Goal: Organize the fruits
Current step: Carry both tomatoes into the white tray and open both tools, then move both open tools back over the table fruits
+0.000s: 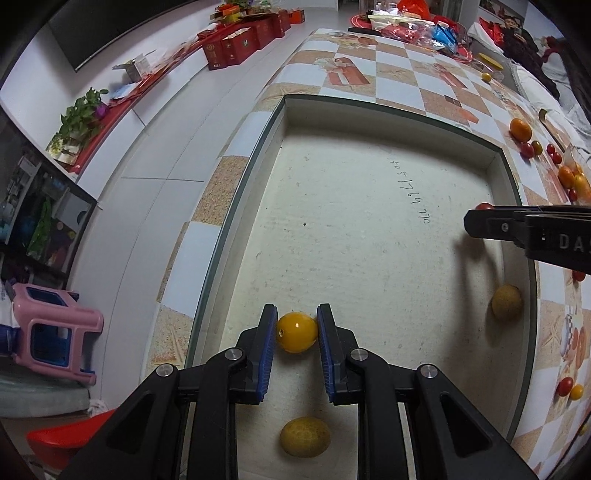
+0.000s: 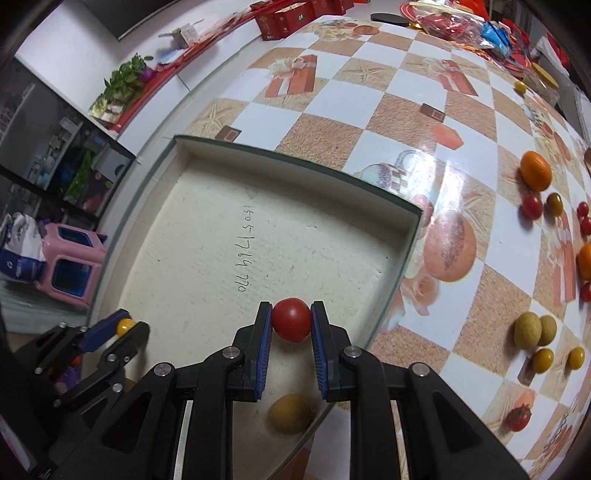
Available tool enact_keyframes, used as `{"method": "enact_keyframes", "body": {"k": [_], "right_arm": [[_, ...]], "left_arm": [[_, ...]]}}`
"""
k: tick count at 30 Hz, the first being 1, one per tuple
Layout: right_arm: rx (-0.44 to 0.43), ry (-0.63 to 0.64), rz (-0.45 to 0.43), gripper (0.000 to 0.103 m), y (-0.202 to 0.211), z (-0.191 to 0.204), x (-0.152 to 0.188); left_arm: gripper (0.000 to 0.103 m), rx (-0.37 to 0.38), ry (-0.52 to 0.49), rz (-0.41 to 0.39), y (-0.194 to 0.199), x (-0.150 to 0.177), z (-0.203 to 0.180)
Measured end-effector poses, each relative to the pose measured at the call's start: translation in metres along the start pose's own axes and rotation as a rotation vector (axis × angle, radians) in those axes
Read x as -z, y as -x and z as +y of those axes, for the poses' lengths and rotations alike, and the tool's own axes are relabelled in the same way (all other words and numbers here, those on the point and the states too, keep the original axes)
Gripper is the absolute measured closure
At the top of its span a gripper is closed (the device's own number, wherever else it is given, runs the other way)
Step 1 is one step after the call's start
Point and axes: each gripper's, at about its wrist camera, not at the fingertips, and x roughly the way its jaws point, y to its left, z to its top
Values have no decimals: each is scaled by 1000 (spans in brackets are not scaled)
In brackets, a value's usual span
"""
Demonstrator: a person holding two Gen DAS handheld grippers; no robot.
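My left gripper [image 1: 296, 325] is shut on a yellow cherry tomato [image 1: 296, 333], held over the near left part of the shallow white box [image 1: 369, 122]. My right gripper [image 2: 291, 319] is shut on a red cherry tomato [image 2: 291, 319], held over the box's near right part. The box [image 2: 295, 162] has a white floor with handwritten digits. Two tan longans [image 1: 304, 436] [image 1: 507, 302] lie on the box floor; one longan [image 2: 290, 412] shows below my right gripper. The left gripper also shows in the right wrist view [image 2: 127, 326], and the right gripper in the left wrist view [image 1: 480, 218].
The checkered tablecloth [image 2: 332, 140] holds loose fruit to the right: an orange [image 2: 535, 170], red cherry tomatoes [image 2: 531, 206], two longans [image 2: 527, 329], yellow tomatoes [image 2: 543, 360]. Red gift boxes [image 1: 236, 44] and bags [image 1: 424, 26] stand at the far end. A pink stool [image 1: 55, 332] stands left of the table.
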Motion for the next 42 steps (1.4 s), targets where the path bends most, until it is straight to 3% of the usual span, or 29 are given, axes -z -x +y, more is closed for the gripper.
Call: {"method": "enact_keyframes", "body": {"k": [1, 2, 3, 4, 5, 7, 11, 14, 27, 42], "right_arm": [[7, 7, 3, 80, -1, 1, 1], [10, 9, 7, 80, -3, 3, 1], [12, 11, 10, 80, -4, 3, 1], [14, 12, 8, 80, -5, 4, 1], [16, 15, 4, 79, -6, 6, 1], [15, 28, 3, 74, -7, 8, 1], [18, 62, 4, 35, -9, 17, -1], [-22, 49, -18, 22, -3, 18, -2], [-7, -81, -123, 14, 41, -19, -5], [35, -336, -162, 13, 94, -106, 57]], "left_arm": [[78, -6, -7, -1, 0, 0, 0], [68, -22, -14, -4, 0, 0, -2], [41, -37, -19, -11, 1, 0, -3], [30, -44, -19, -20, 2, 1, -3], [27, -43, -16, -39, 5, 2, -3], [27, -41, -30, -35, 5, 2, -4], [27, -47, -39, -16, 1, 4, -7], [27, -45, -39, -10, 1, 3, -7], [27, -45, -79, -16, 10, -3, -23], [27, 54, -262, -54, 47, -6, -98]]}}
